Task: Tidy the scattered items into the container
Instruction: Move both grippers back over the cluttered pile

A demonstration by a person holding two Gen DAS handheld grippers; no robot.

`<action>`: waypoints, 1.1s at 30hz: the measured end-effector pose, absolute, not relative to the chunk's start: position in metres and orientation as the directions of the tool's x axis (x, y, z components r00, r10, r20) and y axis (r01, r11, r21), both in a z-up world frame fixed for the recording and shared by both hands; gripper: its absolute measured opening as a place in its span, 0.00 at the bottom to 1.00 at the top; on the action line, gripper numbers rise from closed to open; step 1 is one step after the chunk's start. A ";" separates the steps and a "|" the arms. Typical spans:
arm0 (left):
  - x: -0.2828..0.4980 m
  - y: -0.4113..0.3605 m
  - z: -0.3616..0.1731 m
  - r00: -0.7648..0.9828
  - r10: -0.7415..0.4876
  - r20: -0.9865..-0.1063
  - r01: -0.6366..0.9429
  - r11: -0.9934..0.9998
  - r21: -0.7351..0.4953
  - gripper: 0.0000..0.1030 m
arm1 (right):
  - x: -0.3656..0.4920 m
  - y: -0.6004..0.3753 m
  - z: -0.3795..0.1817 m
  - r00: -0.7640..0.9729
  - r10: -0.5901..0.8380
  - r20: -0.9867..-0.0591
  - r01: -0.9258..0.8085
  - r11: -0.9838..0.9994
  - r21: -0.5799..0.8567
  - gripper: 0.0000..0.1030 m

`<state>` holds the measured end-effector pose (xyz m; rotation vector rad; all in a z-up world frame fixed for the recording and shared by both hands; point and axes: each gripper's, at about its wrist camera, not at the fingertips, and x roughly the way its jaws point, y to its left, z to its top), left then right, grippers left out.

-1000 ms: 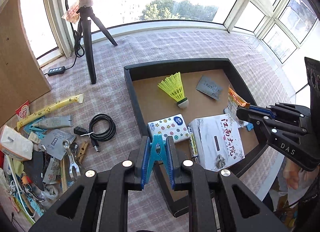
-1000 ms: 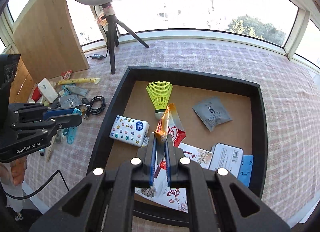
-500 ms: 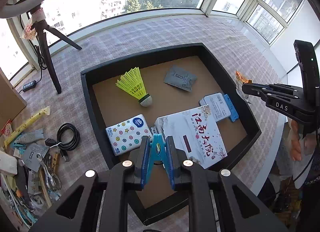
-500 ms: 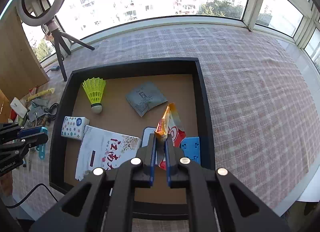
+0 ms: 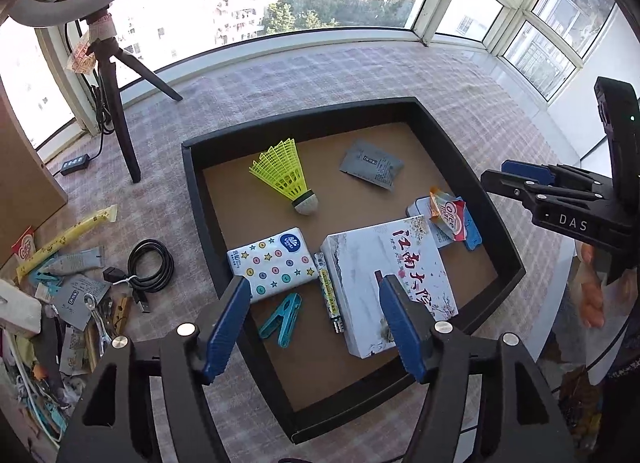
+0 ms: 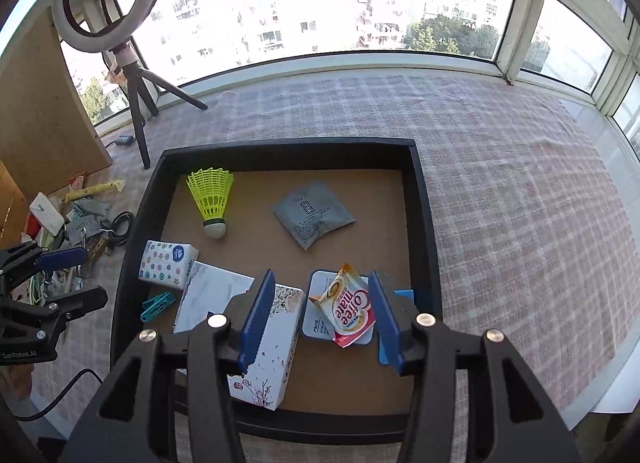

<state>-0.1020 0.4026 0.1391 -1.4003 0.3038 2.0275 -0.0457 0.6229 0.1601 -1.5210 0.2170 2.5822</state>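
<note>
Teal plastic clothespin (image 5: 280,319), earlier clamped in the left gripper (image 5: 312,323), now lies in the black cardboard-floored tray (image 5: 192,199) at lower centre. Red-orange creamer sachet (image 6: 346,311) likewise lies released beneath the right gripper (image 6: 322,317). Both jaws have just been opening, stand apart, angled steeply down. Only the left view shows the clutter pile (image 5: 72,295) clearly.

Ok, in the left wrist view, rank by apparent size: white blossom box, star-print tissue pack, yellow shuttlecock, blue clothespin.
1. White blossom box, though it lies nearest the camera.
2. Star-print tissue pack.
3. Yellow shuttlecock, farther back, so its rank against the pack is unsure.
4. Blue clothespin.
</note>
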 end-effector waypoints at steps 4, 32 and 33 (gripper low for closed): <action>-0.103 0.388 0.137 -0.229 0.368 -0.901 -0.601 -0.782 -0.166 0.59 | -0.050 0.605 0.162 -0.489 0.032 -0.872 -0.151 -0.987 0.049 0.47; -0.097 0.047 0.125 -0.390 0.142 -0.910 -0.100 -0.989 -0.111 0.59 | -0.052 0.385 0.141 -0.443 -0.247 -0.862 0.200 -0.964 0.174 0.46; -0.097 0.035 0.125 -0.394 0.140 -0.909 -0.087 -0.990 -0.115 0.59 | -0.050 0.376 0.140 -0.440 -0.247 -0.863 0.206 -0.964 0.170 0.46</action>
